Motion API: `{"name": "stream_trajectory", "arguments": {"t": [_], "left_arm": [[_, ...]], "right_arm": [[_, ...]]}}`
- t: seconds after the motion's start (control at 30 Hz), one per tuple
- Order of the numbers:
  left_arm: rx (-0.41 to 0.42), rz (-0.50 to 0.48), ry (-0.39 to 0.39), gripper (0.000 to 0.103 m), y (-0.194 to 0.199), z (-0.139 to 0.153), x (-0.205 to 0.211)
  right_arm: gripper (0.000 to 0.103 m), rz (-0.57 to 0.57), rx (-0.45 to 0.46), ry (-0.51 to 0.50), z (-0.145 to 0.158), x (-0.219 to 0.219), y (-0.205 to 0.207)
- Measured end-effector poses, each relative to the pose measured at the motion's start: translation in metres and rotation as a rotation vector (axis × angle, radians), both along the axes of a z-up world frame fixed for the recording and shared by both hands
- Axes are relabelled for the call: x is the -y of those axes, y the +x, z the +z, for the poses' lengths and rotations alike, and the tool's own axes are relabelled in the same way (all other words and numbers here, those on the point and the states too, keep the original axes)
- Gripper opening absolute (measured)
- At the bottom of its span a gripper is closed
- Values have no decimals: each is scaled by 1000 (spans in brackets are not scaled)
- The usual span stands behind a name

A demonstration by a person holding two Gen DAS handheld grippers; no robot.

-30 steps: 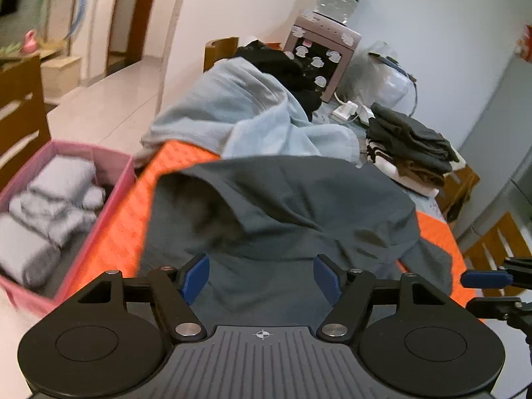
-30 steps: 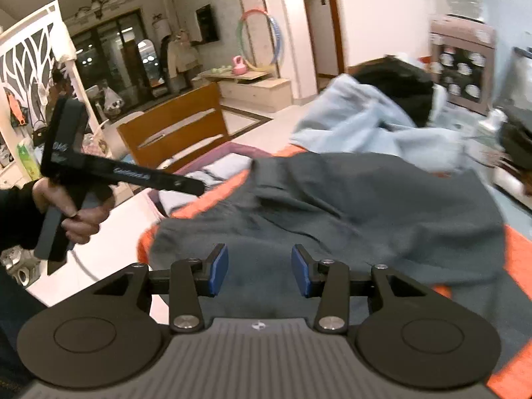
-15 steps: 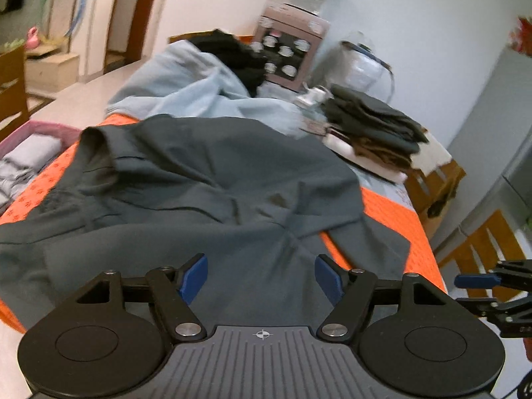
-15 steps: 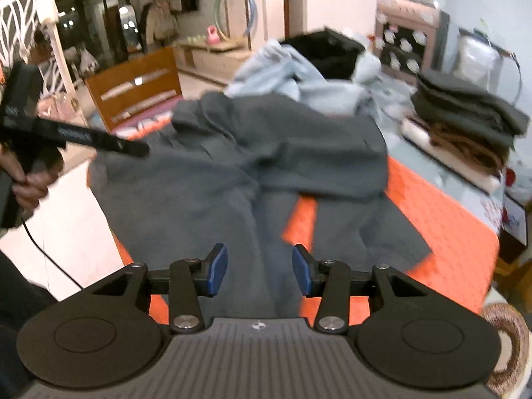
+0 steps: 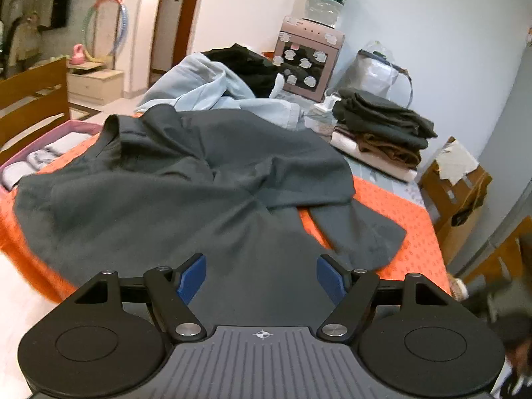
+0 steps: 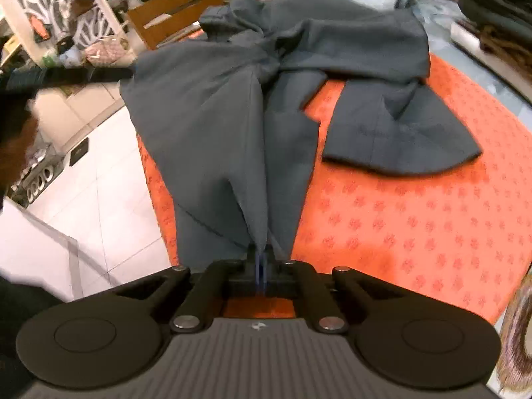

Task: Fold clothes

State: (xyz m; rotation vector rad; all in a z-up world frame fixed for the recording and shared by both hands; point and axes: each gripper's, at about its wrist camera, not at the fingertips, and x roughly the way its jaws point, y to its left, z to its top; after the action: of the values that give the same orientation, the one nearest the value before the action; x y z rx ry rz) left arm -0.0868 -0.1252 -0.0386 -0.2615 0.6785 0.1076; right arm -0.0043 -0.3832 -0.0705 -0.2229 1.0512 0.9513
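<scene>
One garment in play: a dark grey shirt [image 5: 186, 179], crumpled across the orange tablecloth [image 6: 415, 219], its bottom hem at the near edge and its collar toward the far edge.
Right gripper [image 6: 261, 266]: clenched on a pinch of the hem at the near edge; cloth runs taut away from it in a ridge.
Left gripper [image 5: 261, 279]: released, jaws wide, nothing between them, hovering over the hem.
Long axis: from the near edge straight away toward the collar.
Key relation: the free hem lies directly ahead of and below the left gripper, to the left of the right one's pinch.
Judged next: left takes the other hem corner.
Backdrop: folded stack [image 5: 382, 133] at the far right corner.
</scene>
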Motion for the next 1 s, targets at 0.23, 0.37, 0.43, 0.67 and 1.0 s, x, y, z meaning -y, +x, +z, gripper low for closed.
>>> {"name": "stream_trajectory", "arguments": {"t": [0.23, 0.37, 0.43, 0.67, 1.0], "left_arm": [[-37, 90, 27, 75, -37, -6, 33], [-56, 99, 21, 75, -38, -18, 37], [-63, 96, 33, 75, -30, -25, 37], [-58, 66, 119, 75, 19, -49, 21], [-148, -149, 225, 32, 77, -84, 1]], "right_arm": [[3, 70, 170, 65, 68, 0, 50], [3, 81, 260, 68, 99, -14, 92], [3, 85, 291, 72, 111, -27, 113], [3, 84, 338, 79, 131, -80, 157], [3, 63, 314, 64, 126, -114, 191]]}}
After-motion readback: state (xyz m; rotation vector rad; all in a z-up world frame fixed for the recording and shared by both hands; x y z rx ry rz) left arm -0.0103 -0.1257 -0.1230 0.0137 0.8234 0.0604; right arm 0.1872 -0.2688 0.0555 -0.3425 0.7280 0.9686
